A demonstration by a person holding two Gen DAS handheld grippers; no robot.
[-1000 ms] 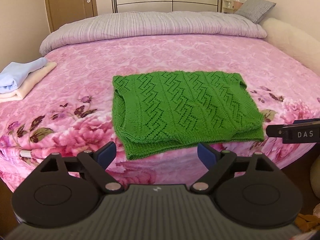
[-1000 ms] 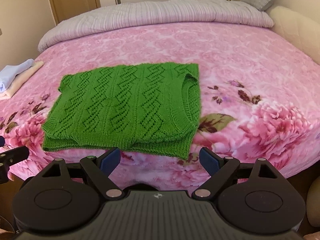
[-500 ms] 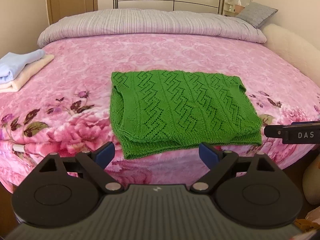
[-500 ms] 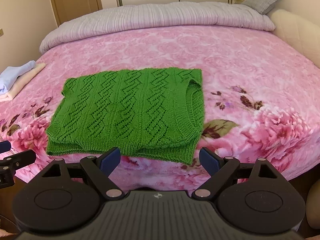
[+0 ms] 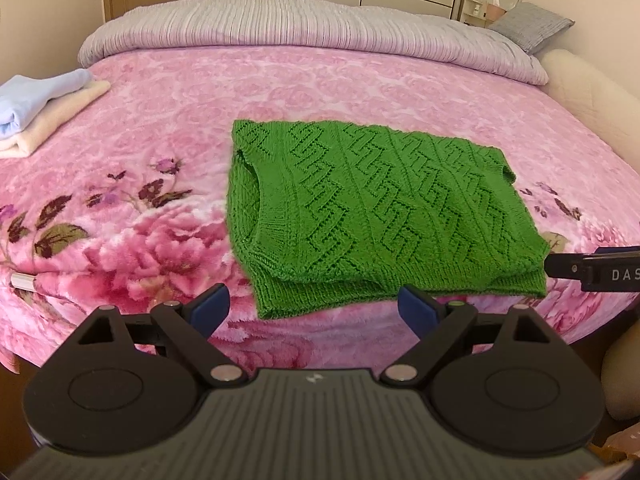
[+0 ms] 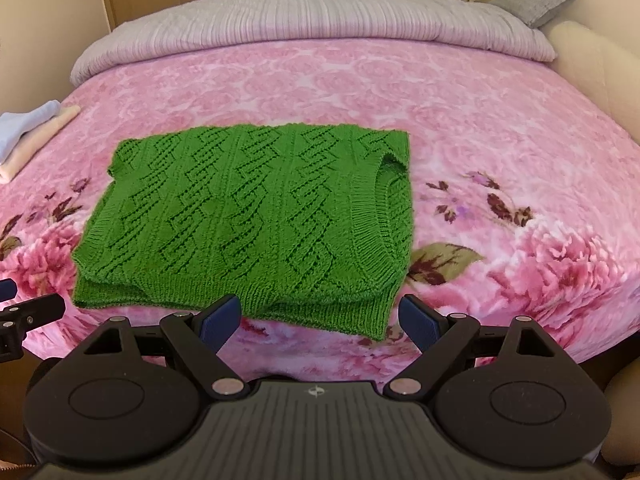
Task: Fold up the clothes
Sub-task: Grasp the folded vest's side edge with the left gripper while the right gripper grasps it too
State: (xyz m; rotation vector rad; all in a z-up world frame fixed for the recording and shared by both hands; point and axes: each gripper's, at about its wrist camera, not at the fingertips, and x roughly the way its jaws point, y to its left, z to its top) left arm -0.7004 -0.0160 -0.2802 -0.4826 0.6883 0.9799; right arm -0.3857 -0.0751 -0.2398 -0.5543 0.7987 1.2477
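Here both grippers stand wide apart and empty: the left gripper (image 5: 314, 307) and right gripper (image 6: 320, 316) hover just short of the folded green sweater's (image 6: 256, 216) near hem, touching nothing.

Each gripper, left gripper (image 5: 314, 310) and right gripper (image 6: 320, 318), is matte black with a ribbed grey centre plate, two round side discs, silver pivot screws and blue fingertip pads (image 5: 208, 309); white "DAS" lettering marks the right one at 3 o'clock.

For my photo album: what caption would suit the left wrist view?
Open left tool poised before a folded green knitted top on a pink floral blanket, folded towels stacked at the side.
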